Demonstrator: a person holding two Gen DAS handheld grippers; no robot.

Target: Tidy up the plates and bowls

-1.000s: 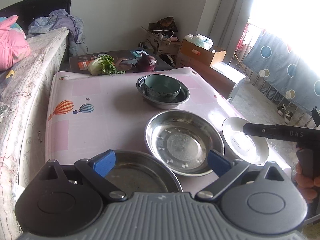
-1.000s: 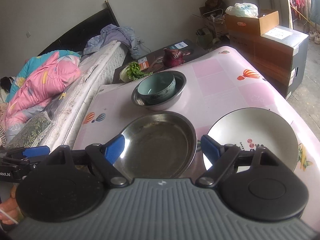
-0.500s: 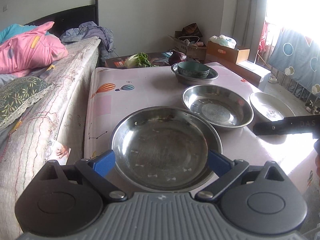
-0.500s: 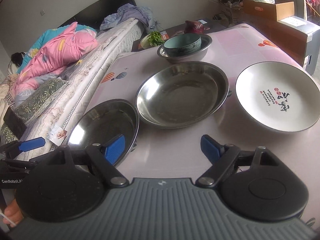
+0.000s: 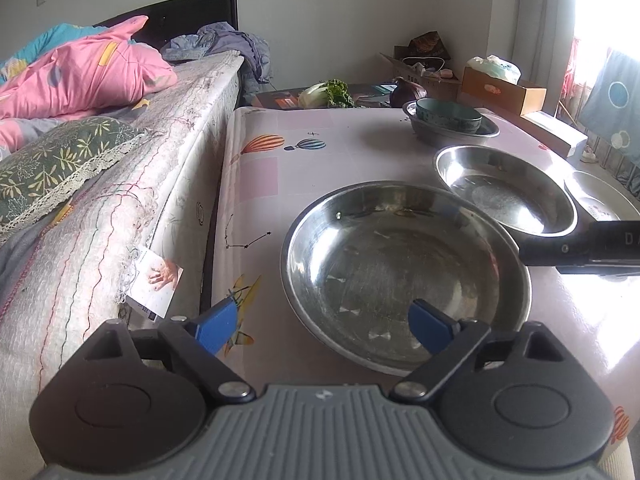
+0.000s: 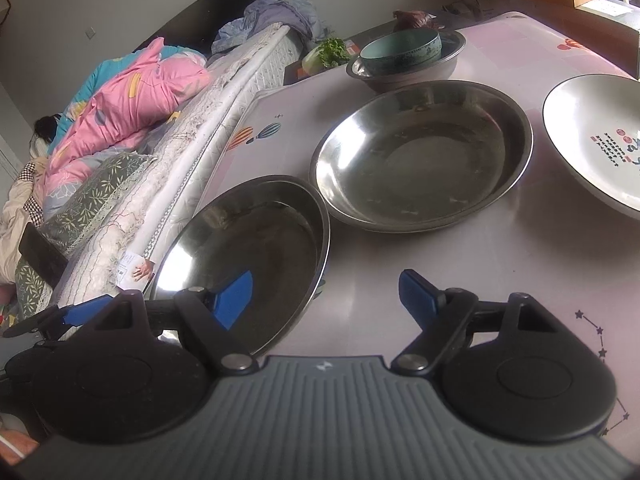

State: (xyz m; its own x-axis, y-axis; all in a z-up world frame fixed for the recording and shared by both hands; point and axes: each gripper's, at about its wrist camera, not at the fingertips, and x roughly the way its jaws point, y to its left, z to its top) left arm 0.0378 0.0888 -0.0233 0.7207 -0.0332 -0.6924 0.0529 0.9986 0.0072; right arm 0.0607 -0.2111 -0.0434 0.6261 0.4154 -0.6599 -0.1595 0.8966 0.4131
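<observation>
Left wrist view: a wide, shallow stainless-steel dish (image 5: 404,272) is seen at the near edge of a pink balloon-printed tablecloth (image 5: 340,152), just ahead of the left gripper (image 5: 324,326). That gripper's blue-padded jaws are spread apart and nothing is held between them; the right pad is seen over the dish's near rim, the left pad over the cloth. A second, slightly deeper round steel basin (image 5: 506,192) is set just behind and to the right of the first, the two rims close together. A white ceramic plate with red and black lettering (image 6: 600,140) is placed beside that basin toward the table's right edge. Farther back, a teal ceramic bowl (image 5: 448,114) is nested inside a small steel bowl (image 5: 452,132). The right gripper (image 6: 326,294) is likewise released and empty, its left pad shown over the near dish. A bed with a pink quilt (image 5: 80,76) is seen along the table's left side.
</observation>
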